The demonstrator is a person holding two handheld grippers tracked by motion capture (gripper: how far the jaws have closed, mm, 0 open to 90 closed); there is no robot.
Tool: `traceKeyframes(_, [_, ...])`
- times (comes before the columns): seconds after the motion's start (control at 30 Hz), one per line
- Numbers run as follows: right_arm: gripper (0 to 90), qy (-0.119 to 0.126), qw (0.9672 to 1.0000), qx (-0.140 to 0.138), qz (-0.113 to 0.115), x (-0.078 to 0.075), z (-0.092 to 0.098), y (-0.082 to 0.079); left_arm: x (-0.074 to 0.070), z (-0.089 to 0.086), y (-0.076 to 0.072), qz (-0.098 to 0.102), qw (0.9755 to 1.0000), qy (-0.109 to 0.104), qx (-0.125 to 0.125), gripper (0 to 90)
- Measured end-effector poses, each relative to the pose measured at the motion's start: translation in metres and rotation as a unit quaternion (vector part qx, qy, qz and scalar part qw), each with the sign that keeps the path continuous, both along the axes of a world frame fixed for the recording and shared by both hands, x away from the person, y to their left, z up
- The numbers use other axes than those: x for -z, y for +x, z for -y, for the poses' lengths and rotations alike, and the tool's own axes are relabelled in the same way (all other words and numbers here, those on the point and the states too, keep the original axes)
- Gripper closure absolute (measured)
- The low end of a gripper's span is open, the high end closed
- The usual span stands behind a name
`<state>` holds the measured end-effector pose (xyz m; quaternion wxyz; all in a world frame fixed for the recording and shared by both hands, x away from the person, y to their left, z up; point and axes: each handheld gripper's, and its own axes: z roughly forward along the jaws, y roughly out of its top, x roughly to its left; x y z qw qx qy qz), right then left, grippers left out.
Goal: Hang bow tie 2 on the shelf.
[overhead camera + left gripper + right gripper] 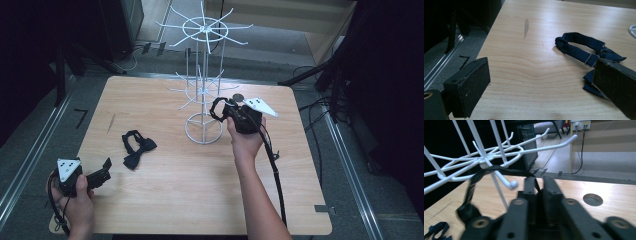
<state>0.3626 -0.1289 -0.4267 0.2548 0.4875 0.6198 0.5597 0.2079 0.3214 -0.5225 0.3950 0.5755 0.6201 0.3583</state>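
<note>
Right gripper [539, 185] nearly closed on limp black fabric strap [474, 182] draped over thin white wire rack [484, 157] hook.

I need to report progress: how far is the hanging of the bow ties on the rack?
Done: nothing hangs free on the white wire rack yet. In hand: the right gripper holds a black strap looped over a lower hook. Left: the dark bow tie lies on the table; the left gripper is open.
</note>
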Motion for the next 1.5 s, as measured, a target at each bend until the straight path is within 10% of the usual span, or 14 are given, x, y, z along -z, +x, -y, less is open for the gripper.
traceKeyframes(0.2, [63.7, 0.018, 0.9997, 0.008, 0.013, 0.007, 0.013, -0.015, 0.000, -0.001, 0.000, -0.001, 1.0000, -0.002, 0.001, 2.3])
traceKeyframes(0.47, [63.7, -0.030, 0.9993, -0.010, 0.017, 0.019, 0.004, -0.043, 0.000, 0.000, 0.001, -0.001, 1.0000, -0.003, -0.001, 2.2])
traceKeyframes(0.77, [64.5, -0.065, 0.9949, -0.077, 0.009, 0.042, -0.046, -0.061, 0.000, -0.001, 0.001, -0.001, 1.0000, -0.008, -0.002, 2.3])
traceKeyframes(1.5, [67.8, -0.082, 0.9800, -0.173, -0.055, 0.079, -0.149, -0.040, 0.000, -0.003, 0.002, -0.003, 0.9999, -0.010, -0.005, 2.3])
